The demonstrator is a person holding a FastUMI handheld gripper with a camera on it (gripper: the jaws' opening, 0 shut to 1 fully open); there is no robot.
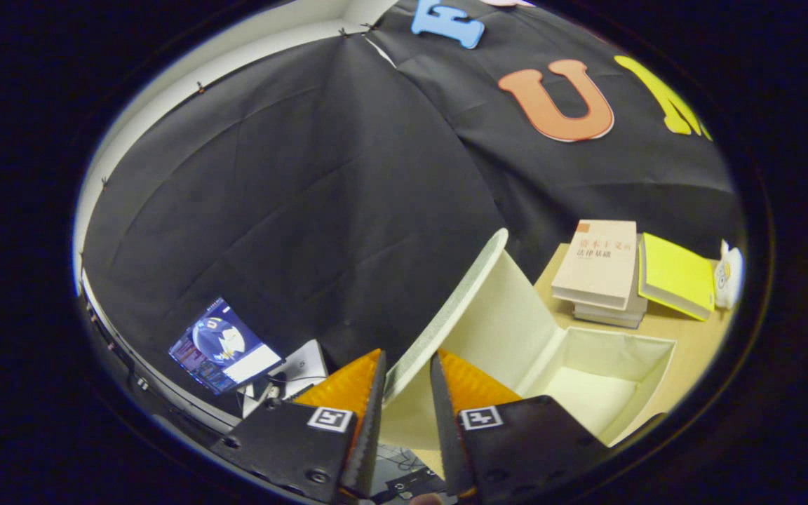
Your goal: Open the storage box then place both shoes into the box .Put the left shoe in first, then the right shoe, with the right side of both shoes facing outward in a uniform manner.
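Lifting the lid [446,315], I had the gripper [407,382] pinched on its edge; the storage box [646,382] gaped just beyond on the counter [691,337]. Opening looked nearly done; I judged releasing and fetching the left shoe came next.

Hand-held gripper [407,368] clamping box lid [449,308]

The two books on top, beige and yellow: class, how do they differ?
The beige book tops a stack; the yellow book lies beside it, leaning on that stack. The beige book has printed text on its cover; the yellow book's cover looks plain. Both rest on the table beyond the open box.
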